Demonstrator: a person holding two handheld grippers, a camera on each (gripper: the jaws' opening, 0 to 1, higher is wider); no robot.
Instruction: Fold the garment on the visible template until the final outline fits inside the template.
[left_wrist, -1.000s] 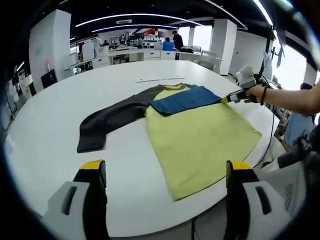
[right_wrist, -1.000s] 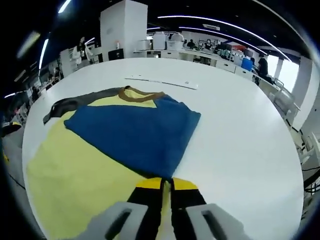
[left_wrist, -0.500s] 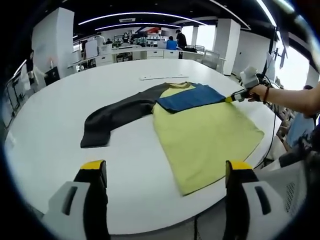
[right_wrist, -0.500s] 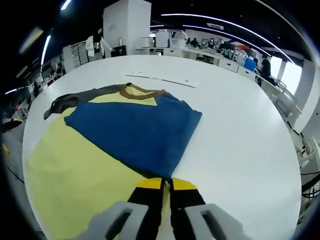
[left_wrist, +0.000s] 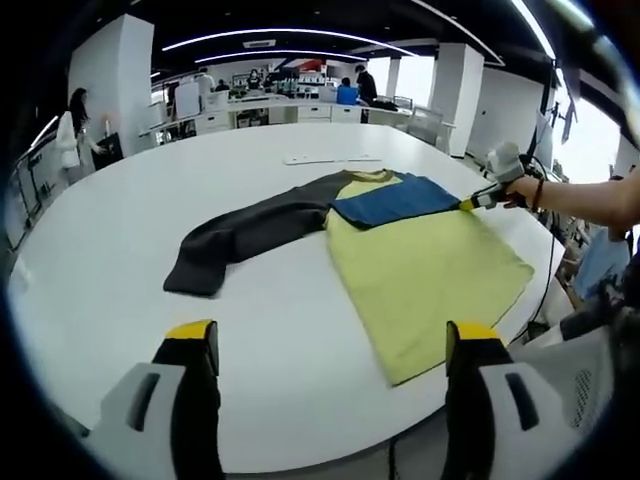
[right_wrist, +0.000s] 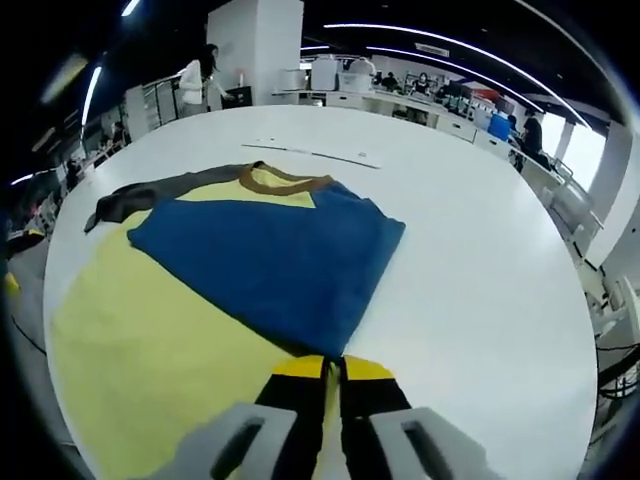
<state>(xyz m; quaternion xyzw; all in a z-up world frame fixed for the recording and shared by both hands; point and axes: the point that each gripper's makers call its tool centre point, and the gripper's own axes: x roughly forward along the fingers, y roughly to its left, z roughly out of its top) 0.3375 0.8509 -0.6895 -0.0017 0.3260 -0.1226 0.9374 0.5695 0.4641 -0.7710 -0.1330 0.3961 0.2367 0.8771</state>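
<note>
The garment (left_wrist: 420, 260) lies on the table (left_wrist: 120, 250) toward its right edge, one sleeve (left_wrist: 245, 232) stretched toward the middle, the other sleeve (right_wrist: 270, 255) folded over the body. Behind the collar lies a flat strip (left_wrist: 318, 158).

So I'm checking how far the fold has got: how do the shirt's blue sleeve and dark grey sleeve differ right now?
The blue sleeve is folded in over the yellow body, while the dark grey sleeve lies stretched out on the white table. The right gripper is shut on the blue sleeve; the open left gripper sits apart from the dark grey sleeve. Both belong to the same shirt.
</note>
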